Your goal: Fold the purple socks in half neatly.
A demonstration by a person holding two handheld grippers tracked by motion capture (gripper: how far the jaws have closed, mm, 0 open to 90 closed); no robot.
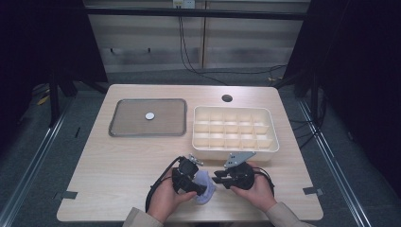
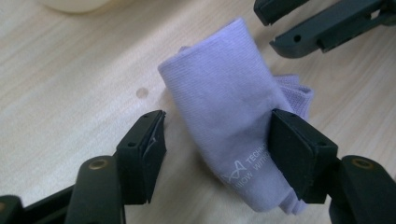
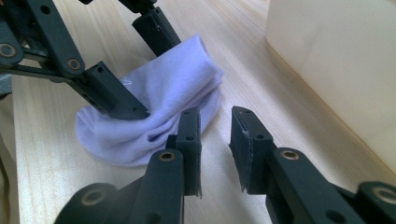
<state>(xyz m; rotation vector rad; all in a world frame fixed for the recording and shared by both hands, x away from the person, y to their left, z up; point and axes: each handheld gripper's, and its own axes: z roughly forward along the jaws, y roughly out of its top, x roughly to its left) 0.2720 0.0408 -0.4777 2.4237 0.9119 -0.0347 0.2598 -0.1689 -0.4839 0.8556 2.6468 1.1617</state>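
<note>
Now the left claw (image 2: 212, 140) stands half open around the folded lilac sock (image 2: 229, 116) on the table (image 2: 70, 70), one pad touching it; the right claw (image 3: 215, 135), nearly closed, holds nothing beside it.

White print on the lavender sock (image 2: 224, 107), near its lower end in the left gripper view: a small triangular, A-like logo, then two short lines of capital letters running slantwise. Upper line beginning "TECH", the rest cut off behind the right-hand finger of the left gripper (image 2: 219, 154). Lower line only partly legible, something like "LLOW WITHO", its start lost in a fold of the fabric. Too small and creased for a sure reading of the whole. No other readable text, number or sign anywhere else in the high view or the right gripper view.
</note>
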